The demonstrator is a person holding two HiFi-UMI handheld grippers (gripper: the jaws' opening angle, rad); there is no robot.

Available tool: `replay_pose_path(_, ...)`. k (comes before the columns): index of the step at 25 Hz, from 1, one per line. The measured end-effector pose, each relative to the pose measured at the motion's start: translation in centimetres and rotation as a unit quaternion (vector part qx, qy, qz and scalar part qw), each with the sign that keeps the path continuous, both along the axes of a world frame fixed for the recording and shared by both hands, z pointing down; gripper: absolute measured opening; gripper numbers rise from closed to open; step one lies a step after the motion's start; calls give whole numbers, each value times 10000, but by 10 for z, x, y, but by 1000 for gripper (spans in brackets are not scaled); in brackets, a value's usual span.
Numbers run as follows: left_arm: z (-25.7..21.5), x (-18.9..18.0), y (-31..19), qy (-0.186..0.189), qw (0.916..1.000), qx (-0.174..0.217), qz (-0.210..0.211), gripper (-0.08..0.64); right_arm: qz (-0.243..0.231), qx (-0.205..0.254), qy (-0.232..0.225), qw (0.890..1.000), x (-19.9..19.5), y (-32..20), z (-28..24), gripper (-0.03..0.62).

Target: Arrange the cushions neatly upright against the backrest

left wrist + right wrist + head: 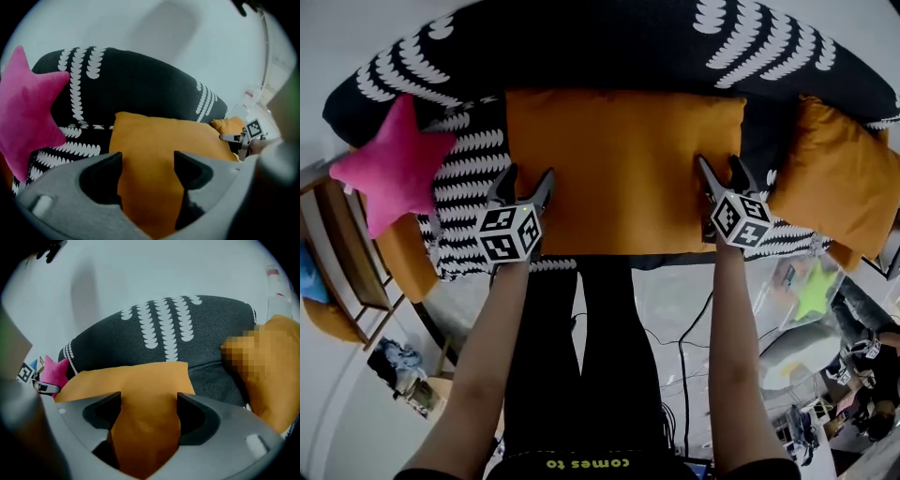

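The wide orange cushion point(623, 169) sits in the middle of the sofa point(825, 75), its far edge up against the black, white-patterned backrest point(609, 47) and its near edge facing the person. The left hand-held gripper point(530, 173) is at the cushion's near left corner and the right hand-held gripper point(719, 164) at its near right corner, both angled downward. Each gripper's own view shows its jaws spread wide with a fold of the orange fabric between them, not pinched, so neither has a grip on it. A second orange cushion point(839, 178) leans at the sofa's right end, well apart from the right gripper. A pink star cushion point(394, 164) stands at the left end, beyond a black-and-white patterned patch point(469, 187).
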State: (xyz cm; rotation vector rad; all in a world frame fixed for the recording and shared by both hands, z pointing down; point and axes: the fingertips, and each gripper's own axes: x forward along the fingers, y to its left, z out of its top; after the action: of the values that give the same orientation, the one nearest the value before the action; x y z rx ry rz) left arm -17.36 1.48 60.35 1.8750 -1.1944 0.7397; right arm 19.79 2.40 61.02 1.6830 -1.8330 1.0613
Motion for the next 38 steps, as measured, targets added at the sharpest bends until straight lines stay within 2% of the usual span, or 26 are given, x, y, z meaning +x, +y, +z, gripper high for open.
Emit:
replay_pose_path(2, 11, 3, 5, -23, 9999, -138, -14, 397, 32, 66, 28, 10000, 1, 0, 4, 385)
replay_pose_path(7, 15, 5, 3, -183, 9998, -86, -36, 396, -19, 0, 119, 9999, -3, -4, 5, 361)
replay_pose_path(11, 21, 11, 4, -137, 9997, -179, 23, 367, -219, -280, 158, 9992, -7, -2, 9, 279)
replay_pose_path(13, 19, 10, 3, -89, 9996, -255, -23, 324, -306, -349, 270, 9986, -8, -1, 7, 210)
replay_pose_path(15, 14, 3, 4, -115, 9995, -242, -160, 183, -289, -305, 348, 9985, -6, 1, 1, 121)
replay_pose_path(16, 12, -1, 6, -146, 9995, -216, -187, 135, -259, -261, 353, 9987, -5, 4, -2, 81)
replay_pose_path(19, 12, -8, 15, -317, 9994, -152, 63, 79, -219, -135, 358, 9990, -11, 12, -14, 21)
replay_pose_path(22, 10, -11, 20, -462, 9983, -98, 346, 43, -166, 50, 400, 9990, -16, 19, -28, 18)
replay_pose_path(28, -5, -23, 31, -439, 9984, -28, 350, 11, -26, 556, 427, 9975, -32, 28, -71, 18)
replay_pose_path(33, -19, -52, 45, -280, 9996, 70, 27, 7, -52, 979, 429, 9943, -64, 32, -110, 18)
replay_pose_path(38, -71, -85, 30, -229, 9968, 652, -393, 6, -170, 1557, 346, 9871, -97, 16, -166, 18)
